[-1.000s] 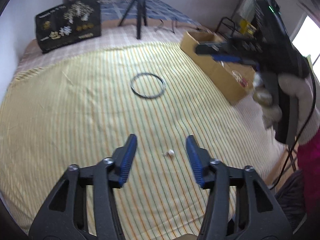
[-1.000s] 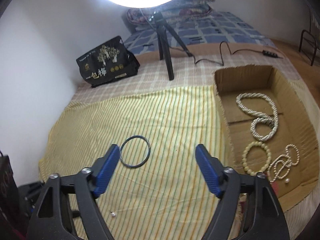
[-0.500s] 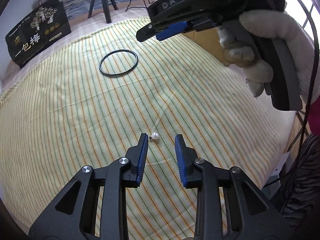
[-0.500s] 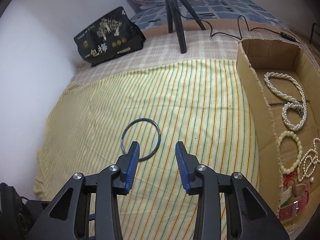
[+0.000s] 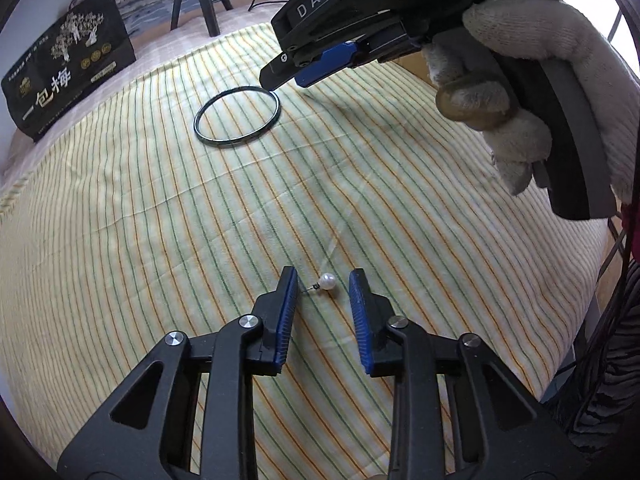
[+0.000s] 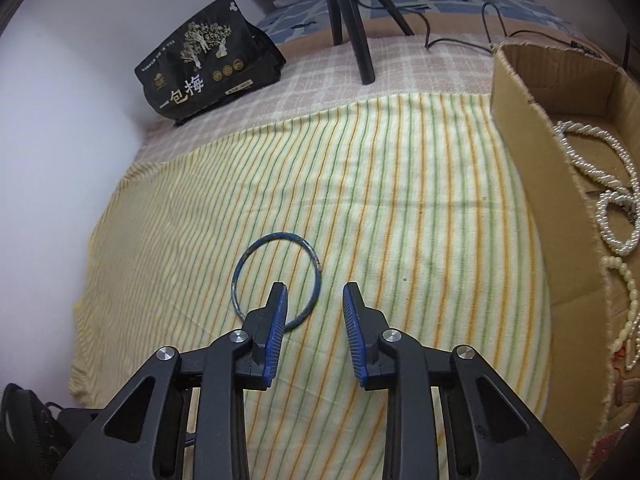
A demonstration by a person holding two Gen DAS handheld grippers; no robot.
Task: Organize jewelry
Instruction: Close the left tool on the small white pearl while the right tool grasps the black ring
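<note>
Items as I read them from my two wrist cameras, each placed against the yellow striped bedspread (image 5: pixel 168 208) that covers the bed:

1. Left hand-held gripper (image 5: pixel 322 280): pointed steeply down at the near part of the bedspread, jaws closing with a gap left. A pearl earring (image 5: pixel 328 281) lies on the cloth between the blue pads (image 5: pixel 286 312); neither pad presses on it, though its thin post reaches toward the left one.

2. Right hand-held gripper (image 6: pixel 314 295): held in a white knit glove (image 5: pixel 560 92), above the middle of the bedspread, jaws closing and not yet gripping anything. From its own camera the left fingertip overlaps the near rim of the bangle; I cannot tell whether it touches.

3. Dark bangle (image 5: pixel 237 116): flat on the bedspread, toward its middle, well apart from the earring. It reads bluish and worn in the right wrist view.

4. Cardboard box (image 6: pixel 532 168): at the right edge of the bedspread, open on top. Inside I see a twisted pearl necklace (image 6: pixel 596 184) and a cream bead bracelet (image 6: pixel 628 292).

5. Black printed packet (image 6: pixel 208 60): beyond the far edge of the bedspread, on a checked blanket (image 6: pixel 420 68), toward the wall.

6. Black tripod (image 6: pixel 352 20): also beyond the far edge, legs on the checked blanket, with a cable (image 6: pixel 492 24) trailing beside it
</note>
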